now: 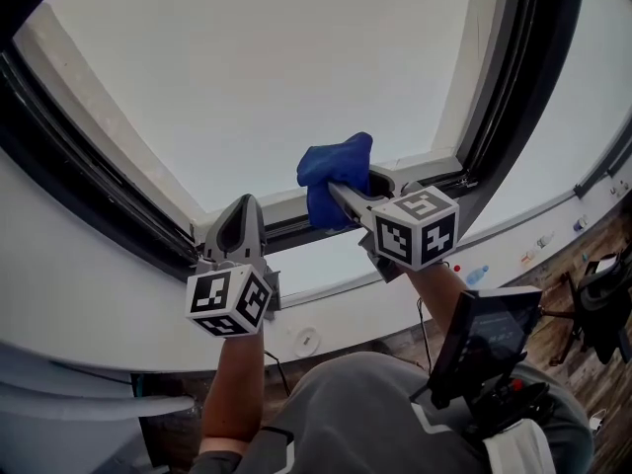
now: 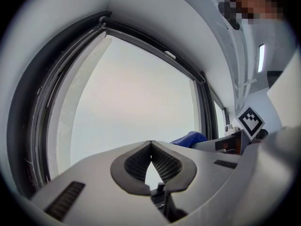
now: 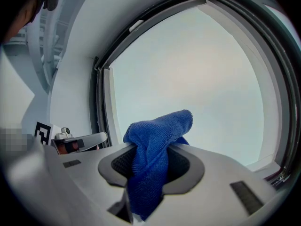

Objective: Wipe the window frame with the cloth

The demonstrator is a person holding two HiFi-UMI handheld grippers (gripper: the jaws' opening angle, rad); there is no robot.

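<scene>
1. The blue cloth is pinched in the right tongs. A bunched fold stands up past the tips and a tail hangs down between the pads.
2. The right tongs are closed on the cloth, their jaws held slightly apart only by the fabric.
3. In the head view the cloth lies over the lower rail of the dark frame, near its right-hand corner. Whether it touches the rail cannot be told.
4. The left tongs sit to the left of the cloth and a little lower, pointing at the same lower rail. Their jaw tips meet with nothing between them. A narrow slot below the tips, between the ribbed pads, shows only pale light.
5. In the left gripper view the cloth shows as a blue hump to the right, behind the right tongs' body.
6. Pale, featureless glass fills the frame in all three views.
7. A white sill curves below the frame.
8. A marker cube rides on the left tongs and another on the right, each above a bare forearm.
9. At lower right a dark screen stands over a wooden floor.
</scene>
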